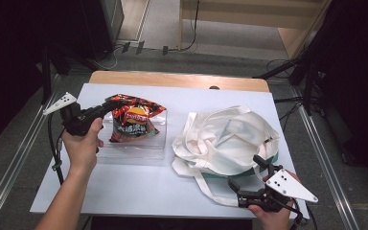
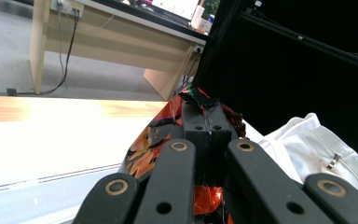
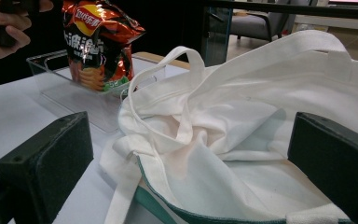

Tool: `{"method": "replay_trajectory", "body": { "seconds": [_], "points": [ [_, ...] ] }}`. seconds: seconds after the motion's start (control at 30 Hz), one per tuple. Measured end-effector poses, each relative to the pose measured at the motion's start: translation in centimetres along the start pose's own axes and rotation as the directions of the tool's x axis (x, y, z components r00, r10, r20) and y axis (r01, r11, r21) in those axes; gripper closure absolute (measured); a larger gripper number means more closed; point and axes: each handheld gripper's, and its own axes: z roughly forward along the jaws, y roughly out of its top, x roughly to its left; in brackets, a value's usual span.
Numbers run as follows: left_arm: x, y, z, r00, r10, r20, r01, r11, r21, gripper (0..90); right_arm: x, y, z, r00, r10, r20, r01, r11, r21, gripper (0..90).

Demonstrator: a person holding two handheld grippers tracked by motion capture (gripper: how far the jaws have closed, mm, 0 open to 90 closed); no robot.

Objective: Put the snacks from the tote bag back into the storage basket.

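Pinching the chip bag (image 1: 133,120), the left gripper (image 1: 106,108) is clamped; the right gripper (image 1: 249,179) gapes wide.

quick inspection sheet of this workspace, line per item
surface: white table top, wooden strip at its far edge
job's things: chips bag in clear tray; white tote bag beside it
clutter: nothing seen
grippers: left claw shut on the chips bag's top; right claw open at the tote's near edge
cables: black cable trailing from the left claw; more on the floor beyond
surroundings: wooden desk, grey floor
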Motion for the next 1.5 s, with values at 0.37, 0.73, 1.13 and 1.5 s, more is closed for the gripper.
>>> {"method": "replay_trajectory", "body": {
  "seconds": [0.37,0.73,1.13,1.5],
  "points": [
    [0.7,-0.1,0.2,0.9990,-0.025,-0.037,0.026,0.9994,0.024,86.8,0.1,0.0,0.0,1.0000,0.005,0.000,-0.005,1.0000,0.003,0.1],
    [0.1,0.1,0.2,0.9864,0.042,-0.159,-0.032,0.9974,0.064,15.3,-0.2,-0.1,0.0,1.0000,0.005,0.004,-0.005,1.0000,0.003,0.1],
    [-0.3,-0.7,-2.0,0.9848,0.095,-0.145,-0.087,0.9942,0.064,7.4,-0.3,-0.2,0.1,0.9999,0.006,0.009,-0.006,1.0000,0.006,0.1],
    [-0.8,-3.6,-4.4,0.9851,0.123,-0.121,-0.116,0.9914,0.060,5.9,-0.7,-0.5,0.1,0.9996,0.016,0.022,-0.016,0.9998,0.013,0.0]
  ]
}}
